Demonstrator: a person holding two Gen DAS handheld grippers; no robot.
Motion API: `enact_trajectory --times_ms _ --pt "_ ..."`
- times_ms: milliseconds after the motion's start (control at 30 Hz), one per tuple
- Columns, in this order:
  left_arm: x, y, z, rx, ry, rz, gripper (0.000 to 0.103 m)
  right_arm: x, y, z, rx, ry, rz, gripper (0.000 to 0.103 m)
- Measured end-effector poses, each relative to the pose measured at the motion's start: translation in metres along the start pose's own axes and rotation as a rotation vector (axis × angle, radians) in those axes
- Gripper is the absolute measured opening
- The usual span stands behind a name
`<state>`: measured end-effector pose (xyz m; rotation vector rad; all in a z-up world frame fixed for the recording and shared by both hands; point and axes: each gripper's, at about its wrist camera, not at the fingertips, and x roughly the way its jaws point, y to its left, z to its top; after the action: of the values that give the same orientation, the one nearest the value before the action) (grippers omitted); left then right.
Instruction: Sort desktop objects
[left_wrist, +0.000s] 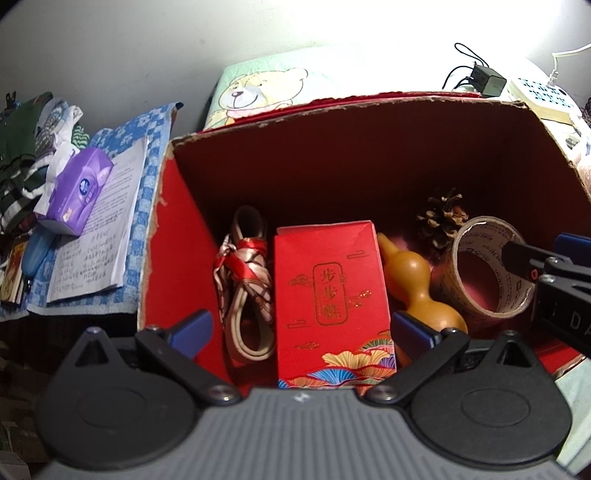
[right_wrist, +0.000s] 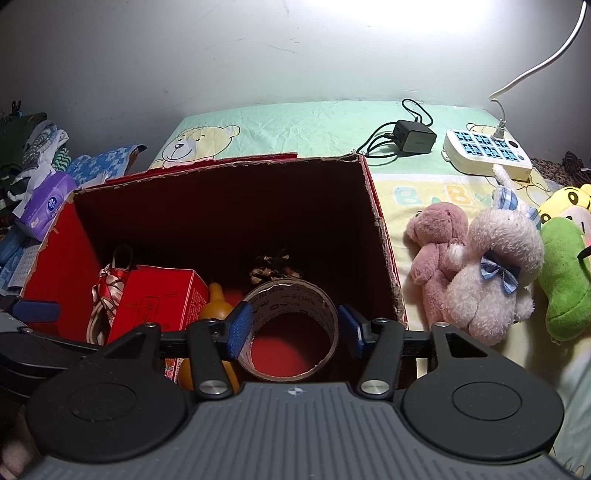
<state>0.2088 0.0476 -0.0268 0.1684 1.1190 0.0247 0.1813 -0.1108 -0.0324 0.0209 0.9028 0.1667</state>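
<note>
Nearest in the right wrist view, the right gripper (right_wrist: 293, 326) hangs over the near edge of the red cardboard box (right_wrist: 384, 236), its blue pads spread to either side of the roll of tape (right_wrist: 291, 332). The left pad looks to touch the roll's wall, while the right pad sits just beside it, so the grip reads as released rather than clenched (the fisheye makes that contact hard to judge).

The left gripper (left_wrist: 301, 326) hovers over the same box with its fingers wide apart and nothing between them; below the gap lies a red gift box (left_wrist: 332, 295) printed with gold characters.

On the box floor, left of the gift box, sits a strap bundle tied with red ribbon (left_wrist: 247, 280). Right of it lies a tan gourd (left_wrist: 417, 284), then the tape roll on its side against the right wall. Farther back is a pine cone (left_wrist: 441, 218).

Outside the box to the right, on the bear-print sheet (right_wrist: 295, 125), lie a pink teddy (right_wrist: 436, 251), a white plush bunny (right_wrist: 491, 280) and a green plush toy (right_wrist: 565, 273). Beyond them are a black charger (right_wrist: 413, 136) and a white power strip (right_wrist: 487, 151). Far left, a purple tissue pack (left_wrist: 74, 188) rests on an open notebook (left_wrist: 99, 229).
</note>
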Motion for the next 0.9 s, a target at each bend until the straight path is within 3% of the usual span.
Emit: enact_trajectory --times_ms 533,900 --pt "0.006 0.004 -0.004 -0.025 0.067 -0.018 0.102 -0.004 0.006 -0.002 -0.027 -0.010 0.013 0.056" --pt "0.002 0.009 -0.003 -0.048 0.068 -0.023 0.102 -0.006 0.012 -0.004 -0.035 -0.002 0.035 0.056"
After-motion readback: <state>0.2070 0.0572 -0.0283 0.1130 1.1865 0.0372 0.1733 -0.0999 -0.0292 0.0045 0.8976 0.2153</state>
